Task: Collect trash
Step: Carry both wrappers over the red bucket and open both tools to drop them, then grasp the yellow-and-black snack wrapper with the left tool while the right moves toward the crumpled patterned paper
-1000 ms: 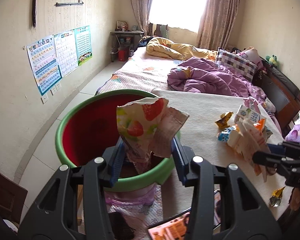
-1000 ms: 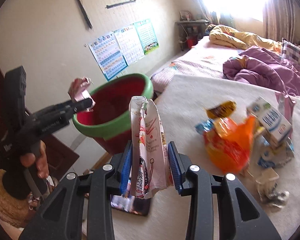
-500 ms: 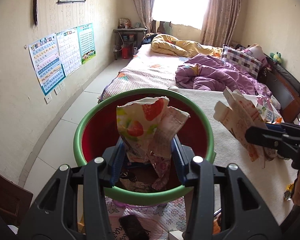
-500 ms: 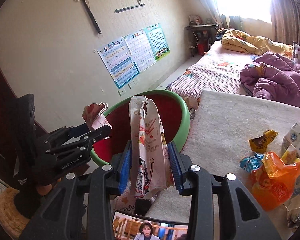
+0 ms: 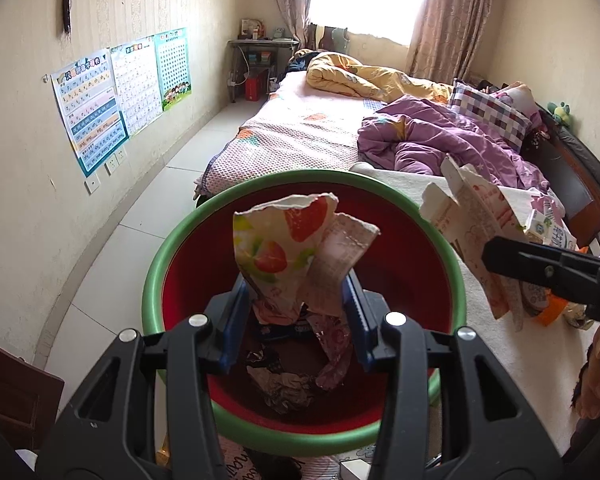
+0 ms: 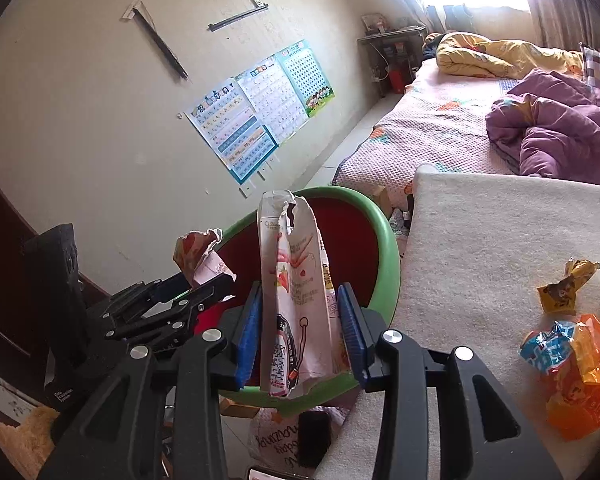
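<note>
Left gripper (image 5: 294, 312) clamps strawberry wrapper (image 5: 288, 256); right gripper (image 6: 298, 332) clamps torn carton (image 6: 296, 312), print unreadable

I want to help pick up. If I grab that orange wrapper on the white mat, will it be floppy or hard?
Probably floppy: the orange wrapper lies crumpled and creased on the white mat, so it would likely bend in your fingers. It looks thin and empty, so probably very light. Its shiny surface might be a little slippery.

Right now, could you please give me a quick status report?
Left hand-held gripper shut on strawberry wrapper, over green bin. Right hand-held gripper shut on pink carton, at bin's edge. Nothing blocking.
</note>
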Available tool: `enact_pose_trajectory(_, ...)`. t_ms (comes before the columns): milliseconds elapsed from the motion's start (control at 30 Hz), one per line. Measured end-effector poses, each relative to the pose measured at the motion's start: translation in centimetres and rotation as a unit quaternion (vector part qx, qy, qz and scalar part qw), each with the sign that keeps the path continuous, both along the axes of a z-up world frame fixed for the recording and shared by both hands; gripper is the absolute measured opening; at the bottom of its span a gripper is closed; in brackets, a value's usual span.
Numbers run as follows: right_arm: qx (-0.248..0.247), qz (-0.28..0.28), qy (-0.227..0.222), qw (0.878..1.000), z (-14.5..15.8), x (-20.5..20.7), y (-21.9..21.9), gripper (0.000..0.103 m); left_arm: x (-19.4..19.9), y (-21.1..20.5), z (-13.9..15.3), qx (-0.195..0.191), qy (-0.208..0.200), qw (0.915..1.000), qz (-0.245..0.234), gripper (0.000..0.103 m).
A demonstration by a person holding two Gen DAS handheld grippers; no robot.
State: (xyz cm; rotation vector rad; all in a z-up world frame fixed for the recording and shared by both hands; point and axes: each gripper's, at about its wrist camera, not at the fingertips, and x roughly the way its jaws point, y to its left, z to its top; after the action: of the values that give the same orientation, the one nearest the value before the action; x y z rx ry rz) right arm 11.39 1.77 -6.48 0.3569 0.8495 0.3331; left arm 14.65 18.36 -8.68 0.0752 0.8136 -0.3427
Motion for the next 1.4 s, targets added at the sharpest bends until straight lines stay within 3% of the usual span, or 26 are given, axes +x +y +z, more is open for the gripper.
enact_pose_trajectory(200, 0.006, -0.002, -0.010, 1.000, 0.1, 1.0, 0.3, 0.044, 1.2, 0.4, -0.6, 0.001, 0.014, 0.9997, 0.018, 0.045)
enact_pose_trajectory(267, 0.006, -0.004, -0.012, 1.000, 0.4, 1.2, 0.2, 0.048, 1.6, 0.8, -0.6, -0.004, 0.015, 0.9996, 0.024, 0.056)
enact_pose_trajectory(367, 0.010, -0.007, -0.022, 1.000, 1.4, 0.7, -0.3, 0.053, 1.6, 1.2, -0.6, -0.003, 0.009, 0.9993, 0.035, 0.062)
enact_pose_trajectory(600, -0.006, -0.026, -0.052, 0.998, 3.9, -2.3, -3.0, 0.055, 0.1, 1.0, 0.2, -0.025, -0.011, 0.9984, 0.050, 0.062)
enact_pose_trajectory(867, -0.086, -0.060, -0.035, 0.994, 3.0, -8.4, -6.9, 0.058, -3.4, -4.2, 1.8, -0.061, -0.017, 0.9978, -0.021, 0.062)
enact_pose_trajectory(1000, -0.089, -0.112, -0.011, 0.990, 1.1, -11.8, -10.9, 0.059, -5.6, -7.5, 2.2, -0.057, -0.019, 0.9966, -0.056, 0.064)
enact_pose_trajectory(1167, -0.079, -0.159, 0.025, 0.984, -1.2, -16.3, -16.5, 0.059, -8.9, -12.0, 1.5, -0.075, 0.011, 0.9946, -0.071, 0.066)
enact_pose_trajectory(1233, -0.078, -0.176, 0.032, 0.981, -1.6, -18.1, -18.9, 0.059, -10.7, -14.3, 0.5, -0.088, 0.041, 0.9912, -0.090, 0.066)
enact_pose_trajectory(1400, -0.082, -0.202, 0.038, 0.975, -1.3, -21.5, -24.5, 0.059, -16.1, -21.5, -1.3, -0.101, 0.101, 0.9714, -0.190, 0.068)
